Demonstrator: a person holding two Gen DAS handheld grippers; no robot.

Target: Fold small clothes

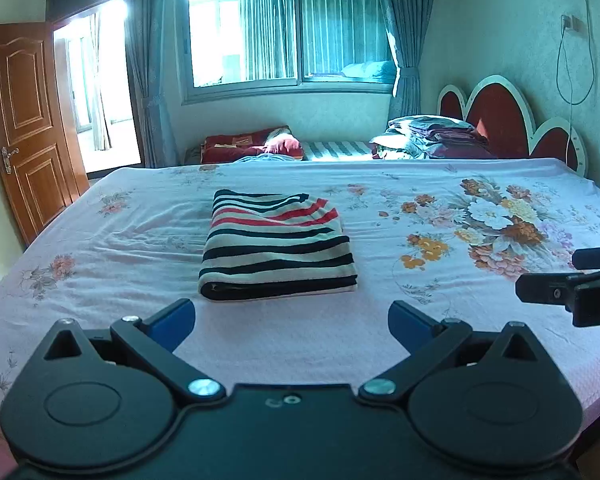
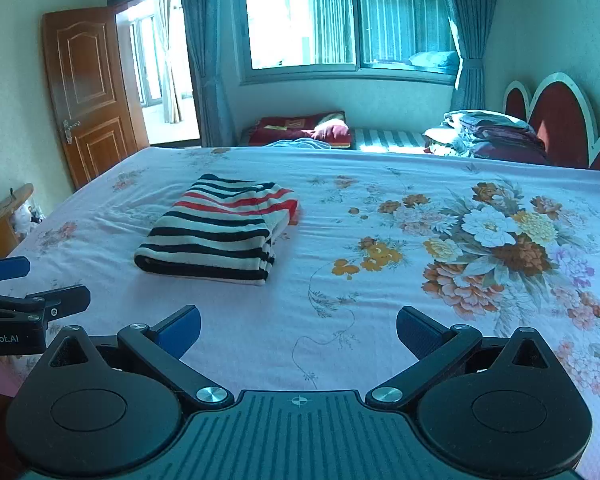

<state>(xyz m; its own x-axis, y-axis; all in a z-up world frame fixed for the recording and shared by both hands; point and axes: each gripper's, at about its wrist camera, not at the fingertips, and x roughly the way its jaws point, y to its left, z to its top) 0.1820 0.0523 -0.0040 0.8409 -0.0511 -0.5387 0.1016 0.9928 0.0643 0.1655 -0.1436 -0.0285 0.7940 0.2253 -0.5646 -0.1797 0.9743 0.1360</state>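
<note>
Holding both tools low over the near edge of the bed, the person has nothing gripped. The left gripper has its two blue fingers wide apart, with only pink sheet between them. The right gripper stands the same way, jaws spread and empty. Each tool shows at the side of the other camera, so they are near each other, side by side.

The striped garment lies on the floral bedsheet, a little beyond the left gripper and almost straight in front of it. From the right wrist camera the striped garment is ahead and to the left, well apart from those fingers. It is already a thick rectangle of several layers, with a rounded fold at the near side. At the far right corner a red-striped layer sticks out past the layers above it, and the right side looks less even than the left.

I judge that the folding is nearly finished, and what remains is to tidy or to leave it. To do this well, the right fingers should come in low and flat to the loose far corner, close on the top layers only, and draw them into line. The left tool can press lightly on the near fold so the pile does not slide on the sheet. Pulling too high would open the layers again.
</note>
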